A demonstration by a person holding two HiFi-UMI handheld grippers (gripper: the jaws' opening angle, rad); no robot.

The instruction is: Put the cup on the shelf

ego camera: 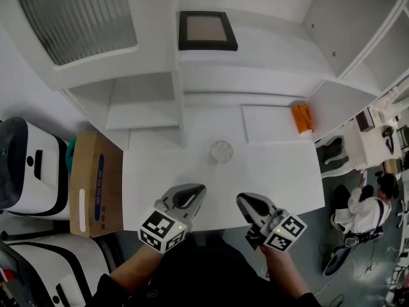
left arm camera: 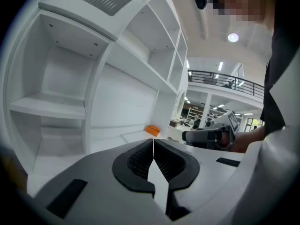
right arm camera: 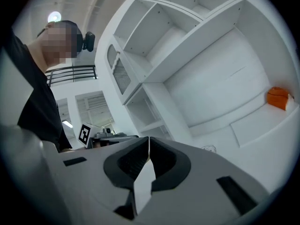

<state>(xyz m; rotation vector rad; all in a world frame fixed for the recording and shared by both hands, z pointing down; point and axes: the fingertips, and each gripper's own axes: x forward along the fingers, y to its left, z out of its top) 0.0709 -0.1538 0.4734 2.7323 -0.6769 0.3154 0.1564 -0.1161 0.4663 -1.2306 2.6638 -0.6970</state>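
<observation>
The cup [ego camera: 222, 152] stands alone on the white table [ego camera: 287, 171], toward its far side and about the middle, just in front of the shelf [ego camera: 243, 82]. It looks clear and thin-walled, so I judge it light, stiff, and smooth enough to slip. Whether it is glass or plastic I cannot tell, so it is best treated as breakable. A gentle grip across its side wall, below the rim, seems the safest hold. The left gripper [ego camera: 197, 189] and right gripper [ego camera: 244, 200] hang at the near edge, well apart from the cup. Each has its fingers pressed together with nothing between them. The table is flat and bare, apart from an orange thing [ego camera: 302, 118] at the far right. A cardboard box [ego camera: 94, 183] sits left of the table, with open hall beyond.
</observation>
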